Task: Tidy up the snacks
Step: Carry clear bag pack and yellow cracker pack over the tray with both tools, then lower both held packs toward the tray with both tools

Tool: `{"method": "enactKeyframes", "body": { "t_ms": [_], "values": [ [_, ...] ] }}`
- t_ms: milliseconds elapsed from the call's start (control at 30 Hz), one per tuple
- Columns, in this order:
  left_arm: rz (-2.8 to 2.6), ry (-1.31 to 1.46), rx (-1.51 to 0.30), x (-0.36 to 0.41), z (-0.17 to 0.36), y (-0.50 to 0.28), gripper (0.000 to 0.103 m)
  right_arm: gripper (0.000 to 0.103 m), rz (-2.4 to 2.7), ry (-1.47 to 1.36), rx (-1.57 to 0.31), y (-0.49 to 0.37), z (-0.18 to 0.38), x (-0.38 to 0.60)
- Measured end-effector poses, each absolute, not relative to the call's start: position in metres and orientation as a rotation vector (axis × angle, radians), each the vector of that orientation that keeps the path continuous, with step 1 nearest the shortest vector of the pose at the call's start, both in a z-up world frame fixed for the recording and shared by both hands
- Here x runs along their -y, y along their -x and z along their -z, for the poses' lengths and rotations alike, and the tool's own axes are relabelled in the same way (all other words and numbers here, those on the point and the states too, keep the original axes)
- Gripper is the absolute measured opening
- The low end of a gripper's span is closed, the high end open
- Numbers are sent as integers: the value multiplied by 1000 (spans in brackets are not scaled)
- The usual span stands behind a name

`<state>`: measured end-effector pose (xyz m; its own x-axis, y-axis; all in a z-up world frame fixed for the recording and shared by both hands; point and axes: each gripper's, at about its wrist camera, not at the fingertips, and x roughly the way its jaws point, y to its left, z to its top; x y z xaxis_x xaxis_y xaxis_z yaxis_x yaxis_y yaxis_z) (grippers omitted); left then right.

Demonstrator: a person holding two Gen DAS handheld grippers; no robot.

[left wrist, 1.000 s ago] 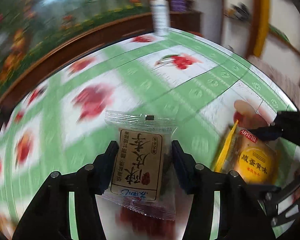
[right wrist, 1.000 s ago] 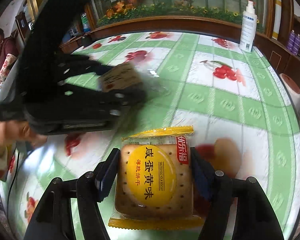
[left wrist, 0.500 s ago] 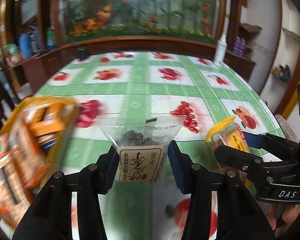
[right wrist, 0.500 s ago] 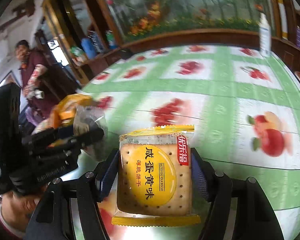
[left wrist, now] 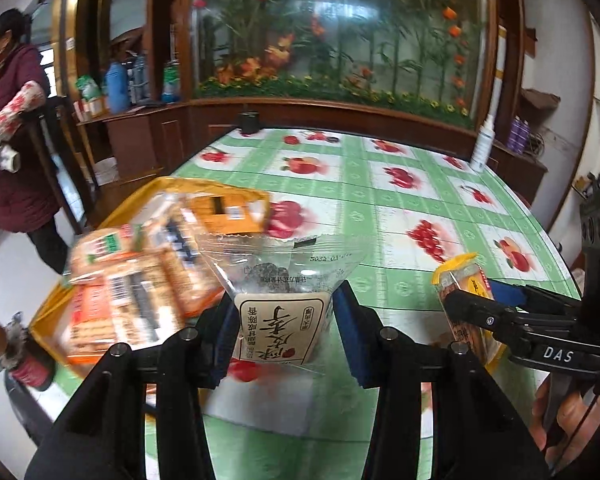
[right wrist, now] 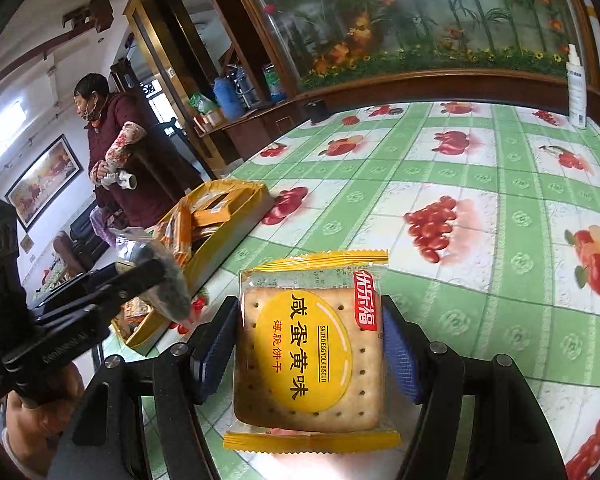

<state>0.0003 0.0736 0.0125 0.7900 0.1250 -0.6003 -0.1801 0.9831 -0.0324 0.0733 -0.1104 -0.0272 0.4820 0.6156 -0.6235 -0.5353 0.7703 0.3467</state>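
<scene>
My left gripper (left wrist: 285, 326) is shut on a clear plum-candy packet (left wrist: 278, 304) with a cream label, held above the table just right of a yellow box (left wrist: 60, 300) full of orange snack packs. My right gripper (right wrist: 309, 340) is shut on a yellow salted egg yolk biscuit pack (right wrist: 310, 354), held above the green fruit-print tablecloth. In the left wrist view the right gripper (left wrist: 464, 312) with the biscuit pack (left wrist: 466, 280) is at the right. In the right wrist view the left gripper (right wrist: 156, 276) with the candy packet (right wrist: 160, 276) hangs beside the yellow box (right wrist: 224, 240).
The round table (right wrist: 480, 184) carries a white spray bottle (right wrist: 576, 88) at its far right edge and a small dark object (left wrist: 249, 122) at the far edge. A person in a maroon jacket (right wrist: 116, 148) stands to the left beyond the table. Wooden cabinets stand behind.
Both grippers have swung left toward the yellow box, each still holding its packet. The box now fills more of the left wrist view, and the person has come into view.
</scene>
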Motion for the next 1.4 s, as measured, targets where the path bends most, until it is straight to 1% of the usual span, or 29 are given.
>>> {"method": "enactKeyframes", "body": {
  "t_ms": [200,333,467,600,933,1400],
  "values": [
    [-228,139,-612,-120,-15,14,44,69,-755,-58,-797,-64,20,58],
    [-285,206,-591,-157,-21,15,44,69,-801,-47,-777,-70,1,11],
    [-319,231,-570,-173,-23,23,44,69,-828,-4,-716,-66,-27,-27],
    [-330,261,-568,-184,-20,28,44,69,-835,19,-694,-56,-34,-42],
    [-301,256,-576,-172,-16,23,43,69,-799,34,-702,-42,-32,-30],
    [-307,194,-567,-146,-27,22,42,69,-793,42,-665,-28,-43,-12]
  ]
}}
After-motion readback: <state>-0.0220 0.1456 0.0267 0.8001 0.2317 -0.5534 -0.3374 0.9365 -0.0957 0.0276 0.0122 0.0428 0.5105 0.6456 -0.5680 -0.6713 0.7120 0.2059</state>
